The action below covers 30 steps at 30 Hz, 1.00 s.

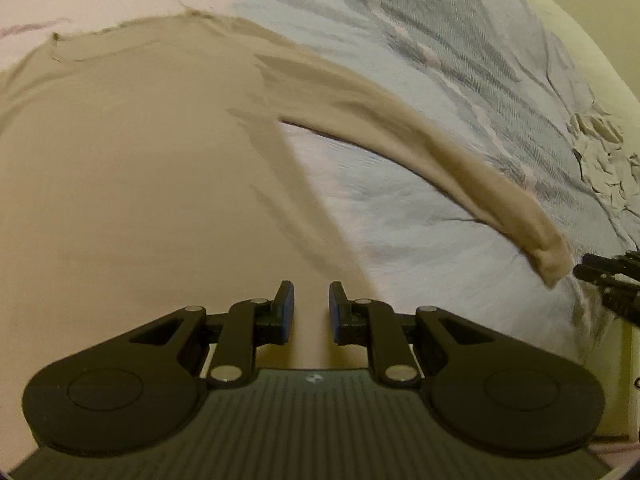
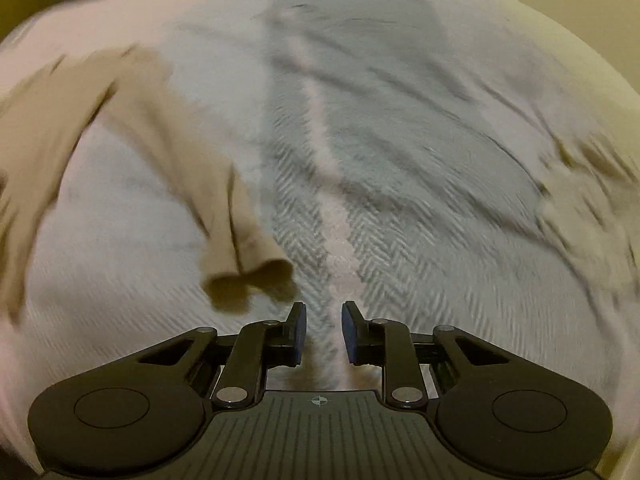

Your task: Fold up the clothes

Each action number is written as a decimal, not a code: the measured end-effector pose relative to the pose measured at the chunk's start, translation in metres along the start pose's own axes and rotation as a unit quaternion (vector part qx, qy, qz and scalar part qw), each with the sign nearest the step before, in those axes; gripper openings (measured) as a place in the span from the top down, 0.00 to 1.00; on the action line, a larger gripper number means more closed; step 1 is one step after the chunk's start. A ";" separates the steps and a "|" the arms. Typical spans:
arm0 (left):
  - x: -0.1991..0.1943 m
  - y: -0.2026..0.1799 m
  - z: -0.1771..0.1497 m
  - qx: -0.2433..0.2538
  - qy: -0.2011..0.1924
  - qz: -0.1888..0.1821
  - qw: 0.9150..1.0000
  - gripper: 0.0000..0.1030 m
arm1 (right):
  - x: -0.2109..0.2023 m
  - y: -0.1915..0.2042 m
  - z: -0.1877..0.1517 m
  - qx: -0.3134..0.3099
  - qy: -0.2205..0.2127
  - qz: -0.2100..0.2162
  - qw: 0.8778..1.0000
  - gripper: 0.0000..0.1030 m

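**Tan top spread on bed, both hand-held grippers empty**

Lying flat on the bed cover (image 1: 400, 208): a tan long-sleeved top (image 1: 132, 184), body filling the left half of the left wrist view, neckline at the far edge. Stretched out to the right across the pale cover: one sleeve (image 1: 432, 148), cuff ending just beside the dark tip of the other tool at the right edge.

Left hand-held gripper (image 1: 311, 300): angled down over the body of the top near its right side edge, jaws narrowly apart, blue pads visible, nothing pinched between them; contact with the cloth below cannot be told.

Right hand-held gripper (image 2: 324, 322): angled down over the herringbone weave of the cover, jaws narrowly spread, nothing between them. Just ahead and to the left of its left finger: the open cuff of the sleeve, not touched. Strongly blurred picture here.

Farther right on the cover: a crumpled, pale, flower-like patch (image 1: 600, 152), smeared in the right wrist view. Beyond the bed: a yellowish wall (image 2: 592, 12).
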State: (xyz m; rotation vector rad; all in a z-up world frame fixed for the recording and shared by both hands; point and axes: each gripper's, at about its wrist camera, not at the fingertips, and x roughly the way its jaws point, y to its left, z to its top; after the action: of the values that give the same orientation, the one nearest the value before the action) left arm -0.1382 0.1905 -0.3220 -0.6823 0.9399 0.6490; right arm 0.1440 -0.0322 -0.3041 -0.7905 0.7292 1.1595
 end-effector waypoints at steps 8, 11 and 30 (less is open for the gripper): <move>0.016 -0.034 0.016 0.013 0.010 0.037 0.999 0.87 | 0.024 -0.021 0.014 -0.019 -0.068 0.107 0.992 1.00; 0.014 -0.035 0.018 0.003 0.012 0.042 0.999 0.87 | 0.011 -0.076 0.032 0.124 -0.094 0.144 0.977 1.00; 0.091 -0.123 0.035 -0.168 0.043 -0.176 0.969 0.78 | 0.067 -0.158 0.026 0.319 0.052 0.146 0.935 1.00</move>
State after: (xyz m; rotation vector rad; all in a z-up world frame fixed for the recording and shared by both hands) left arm 0.0112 0.1590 -0.3578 -1.1578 0.7680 0.4662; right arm 0.3150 -0.0086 -0.3213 -0.1958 1.2618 1.0495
